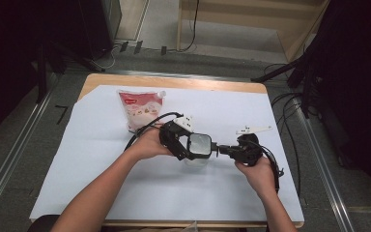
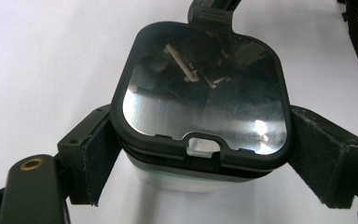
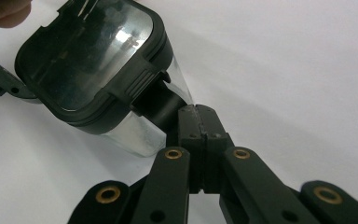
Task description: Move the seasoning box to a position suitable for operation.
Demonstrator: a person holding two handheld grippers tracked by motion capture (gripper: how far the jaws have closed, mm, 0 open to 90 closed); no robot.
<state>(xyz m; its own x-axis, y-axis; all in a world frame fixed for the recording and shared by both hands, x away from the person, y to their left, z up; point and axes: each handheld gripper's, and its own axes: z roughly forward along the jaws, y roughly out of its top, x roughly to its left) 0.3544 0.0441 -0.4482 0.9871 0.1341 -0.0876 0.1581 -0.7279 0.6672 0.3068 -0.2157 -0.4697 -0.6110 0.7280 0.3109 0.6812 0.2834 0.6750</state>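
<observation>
Container [image 1: 197, 147] sits near table [image 1: 174, 82] centre, on the white sheet [image 1: 92, 159]. Left gripper [image 1: 193, 147] at its 9 o'clock, jaws on either side of the container under the lid [image 2: 200, 93]. Right gripper [image 1: 221, 149] at its 3 o'clock, jaws together at the lid's latch tab [image 3: 142, 84]. Pouch [image 1: 140, 108] lies at 10–11 o'clock from the container, well apart, toward the far edge.

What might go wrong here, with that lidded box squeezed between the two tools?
The left gripper clamps the clear container just under its black lid; it may slip. The right gripper, fingers shut, presses at the lid's latch; a sudden release might jerk the container toward the pouch.
</observation>
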